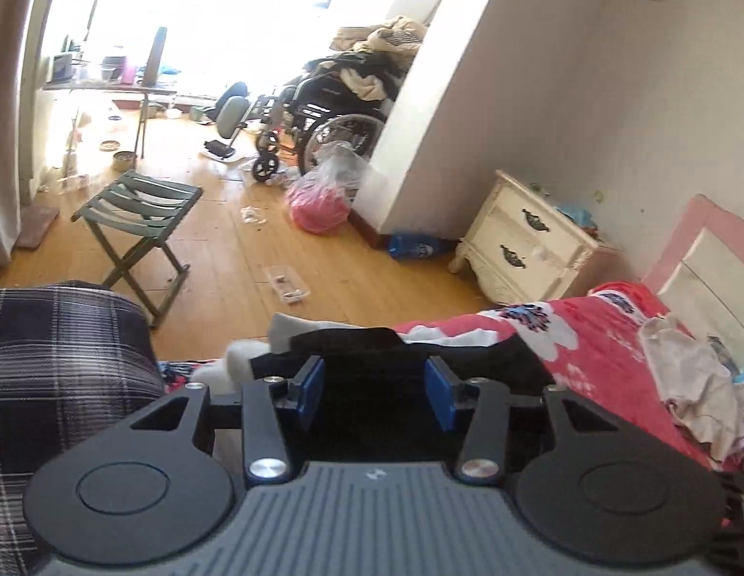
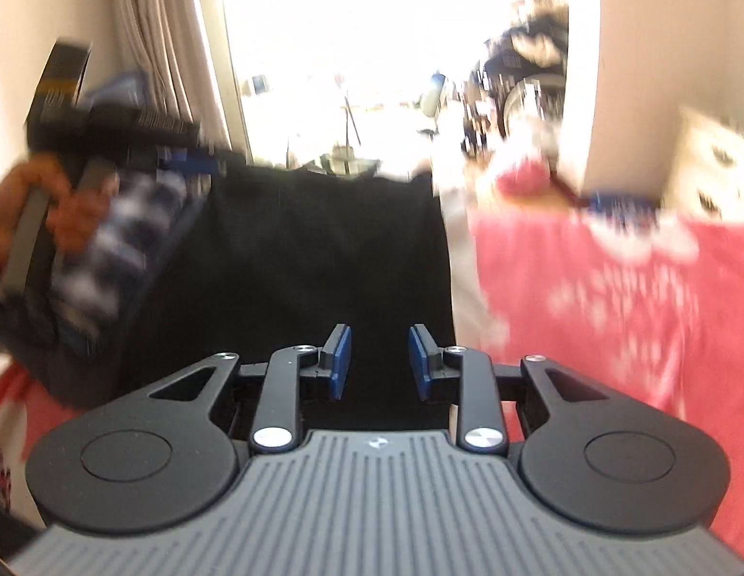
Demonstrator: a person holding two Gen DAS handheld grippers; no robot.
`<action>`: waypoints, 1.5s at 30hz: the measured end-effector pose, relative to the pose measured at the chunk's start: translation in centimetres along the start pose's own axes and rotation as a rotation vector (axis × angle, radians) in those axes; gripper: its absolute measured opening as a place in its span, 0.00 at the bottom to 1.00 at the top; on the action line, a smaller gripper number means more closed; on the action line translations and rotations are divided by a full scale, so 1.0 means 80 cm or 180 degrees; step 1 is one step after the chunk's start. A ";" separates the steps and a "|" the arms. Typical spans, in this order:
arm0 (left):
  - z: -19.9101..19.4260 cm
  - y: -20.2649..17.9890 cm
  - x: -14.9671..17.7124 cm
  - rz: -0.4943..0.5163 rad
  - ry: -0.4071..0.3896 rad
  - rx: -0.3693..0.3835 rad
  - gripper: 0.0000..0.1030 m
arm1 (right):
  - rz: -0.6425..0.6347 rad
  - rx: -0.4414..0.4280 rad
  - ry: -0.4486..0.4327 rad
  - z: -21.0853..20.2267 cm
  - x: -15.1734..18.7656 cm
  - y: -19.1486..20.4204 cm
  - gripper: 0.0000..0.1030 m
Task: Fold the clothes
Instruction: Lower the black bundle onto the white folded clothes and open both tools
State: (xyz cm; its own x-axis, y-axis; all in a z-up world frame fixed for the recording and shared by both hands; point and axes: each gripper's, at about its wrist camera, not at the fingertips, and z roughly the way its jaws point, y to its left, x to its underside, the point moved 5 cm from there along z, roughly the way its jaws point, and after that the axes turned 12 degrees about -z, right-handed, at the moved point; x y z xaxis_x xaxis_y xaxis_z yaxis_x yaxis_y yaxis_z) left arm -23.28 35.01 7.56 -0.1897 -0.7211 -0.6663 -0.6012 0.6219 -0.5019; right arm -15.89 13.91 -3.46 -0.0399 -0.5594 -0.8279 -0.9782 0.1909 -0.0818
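Garment: black cloth (image 2: 299, 264) on red floral bedspread (image 2: 612, 288), 12 o'clock of both grippers.
Left gripper (image 1: 375, 393): jaws apart, empty.
Right gripper (image 2: 380, 362): jaws apart, empty.
Risk: unpinned fold likely slumping open.

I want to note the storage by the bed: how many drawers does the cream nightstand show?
2. On the cream nightstand, the upper drawer sits directly above the lower drawer, each with a dark handle. Its far side is hidden, so others cannot be ruled out.

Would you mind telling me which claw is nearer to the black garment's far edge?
Left. The left claw sits at the black garment's far corner; the right claw hovers over its near end.
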 end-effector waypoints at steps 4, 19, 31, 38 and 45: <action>0.036 -0.021 0.030 0.0280 0.0158 0.0004 0.47 | 0.0016 -0.0168 -0.0054 0.070 -0.037 -0.011 0.24; 0.064 0.017 0.032 0.0147 0.0264 -0.0016 0.47 | 0.0708 -0.0493 -0.0238 0.029 -0.031 -0.086 0.20; 0.058 0.021 0.035 0.0231 0.0250 -0.0056 0.45 | 0.0821 -0.0384 0.0363 -0.010 0.068 -0.058 0.16; 0.059 0.016 0.036 0.0321 0.0262 -0.0107 0.45 | -0.0123 -0.0710 0.0575 0.030 0.083 0.040 0.15; 0.038 0.010 0.030 0.0416 0.0216 -0.0057 0.46 | -0.0095 -0.0440 0.0914 -0.012 0.099 0.007 0.16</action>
State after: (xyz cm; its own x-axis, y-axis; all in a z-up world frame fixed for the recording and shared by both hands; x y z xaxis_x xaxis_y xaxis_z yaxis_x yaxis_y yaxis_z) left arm -21.87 34.72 3.87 -0.3189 -0.6537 -0.6863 -0.5816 0.7067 -0.4029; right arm -16.95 8.82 -9.51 -0.0476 -0.7717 -0.6342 -0.9974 0.0707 -0.0111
